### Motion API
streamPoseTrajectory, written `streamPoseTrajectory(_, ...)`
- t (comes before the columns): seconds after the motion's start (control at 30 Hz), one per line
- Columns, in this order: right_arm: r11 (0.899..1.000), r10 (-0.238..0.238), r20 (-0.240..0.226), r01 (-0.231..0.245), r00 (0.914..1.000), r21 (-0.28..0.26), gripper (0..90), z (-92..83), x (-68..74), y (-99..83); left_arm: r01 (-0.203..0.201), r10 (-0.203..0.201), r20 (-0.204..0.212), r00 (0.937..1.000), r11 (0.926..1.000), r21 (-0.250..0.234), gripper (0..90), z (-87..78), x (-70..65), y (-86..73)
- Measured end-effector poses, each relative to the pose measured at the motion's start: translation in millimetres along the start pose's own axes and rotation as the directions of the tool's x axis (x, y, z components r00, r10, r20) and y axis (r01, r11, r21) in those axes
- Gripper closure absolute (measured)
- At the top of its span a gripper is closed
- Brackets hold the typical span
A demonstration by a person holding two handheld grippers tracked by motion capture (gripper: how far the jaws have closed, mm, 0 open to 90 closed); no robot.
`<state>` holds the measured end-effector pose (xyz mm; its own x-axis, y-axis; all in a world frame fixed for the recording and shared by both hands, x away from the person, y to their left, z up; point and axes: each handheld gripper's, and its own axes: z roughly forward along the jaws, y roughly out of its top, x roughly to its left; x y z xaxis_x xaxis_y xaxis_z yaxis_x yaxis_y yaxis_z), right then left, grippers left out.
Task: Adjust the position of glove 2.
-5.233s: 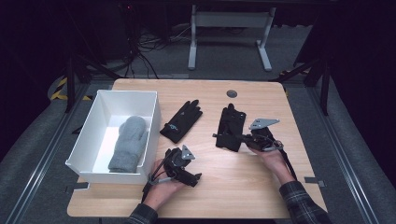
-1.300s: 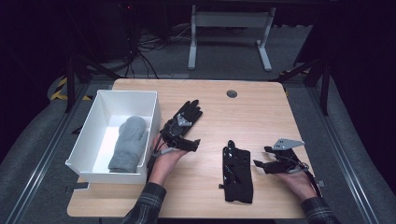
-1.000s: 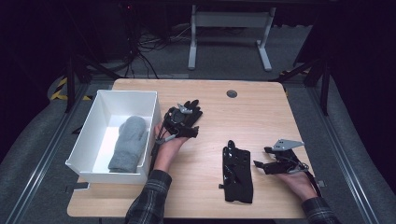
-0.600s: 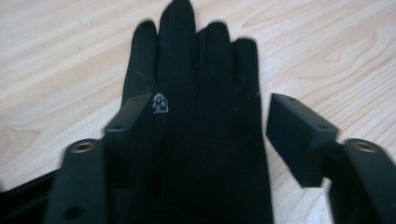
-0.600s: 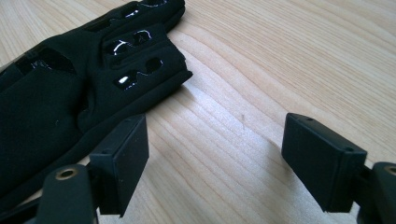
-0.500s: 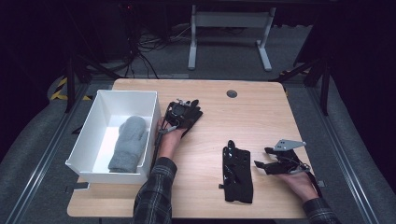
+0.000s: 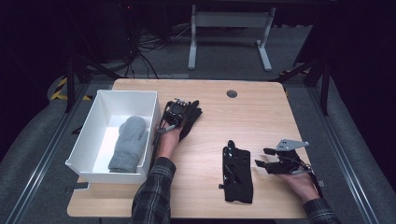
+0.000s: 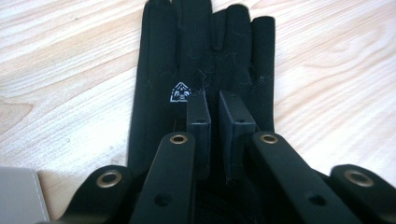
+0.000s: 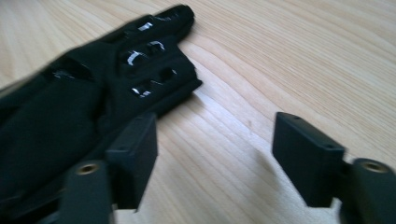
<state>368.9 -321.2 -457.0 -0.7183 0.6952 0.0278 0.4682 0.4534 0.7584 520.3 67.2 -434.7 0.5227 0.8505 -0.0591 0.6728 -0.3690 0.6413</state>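
High view, left tool: the left tool [image 7: 178,111] sits on the cuff end of a black glove [image 7: 189,119] just beside the white bin [image 7: 88,140], nearer to that glove than the other hand by far.
High view, glove axis: its long axis runs from the person up and a little rightward, fingertips pointing away (the bin's near wall lies just to the left).
High view, right side: the right tool [image 7: 266,157] rests on the worktop [image 7: 252,112] just right of a second black glove [image 7: 237,173], which lies lengthwise toward the person; a grey mitten [image 7: 128,142] lies in the bin.
Left gripper view, grip: the jaws stand nearly together, a narrow slit between them, down on the glove [image 8: 205,70]; I judge they pinch fabric, though the pinch itself is hard to make out.
Left gripper view, glove look: flat, matte black, four fingers spread ahead, a small white emblem [image 8: 179,92] on the back.
Right gripper view, state: jaws released, wide apart, bare worktop [image 9: 289,60] between them.
Right gripper view, second glove: to the left of the left jaw, touching or just beside it [image 9: 107,79], with glossy grip marks.
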Motion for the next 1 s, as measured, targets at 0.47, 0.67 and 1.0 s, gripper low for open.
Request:
streamPoseTrajectory(0.47,0.997,-0.075,-0.167,0.079,0.9831,0.023,90.0,-14.0,24.4,-1.3,-0.014,0.018,0.121,0.9925,0.9994,-0.032,84.8,-38.3,-31.8,-8.0)
streamPoseTrajectory(0.67,0.99,-0.111,-0.269,0.131,0.9569,0.057,90.0,-12.4,42.2,-8.0,-0.026,0.033,0.161,0.9864,0.9984,-0.051,84.8,-52.6,-41.4,-12.6)
streamPoseTrajectory(1.0,0.981,-0.144,-0.343,0.179,0.9283,0.072,90.0,6.4,61.6,0.4,-0.048,0.056,0.167,0.9844,0.9976,-0.049,85.0,-59.8,-48.0,-14.2)
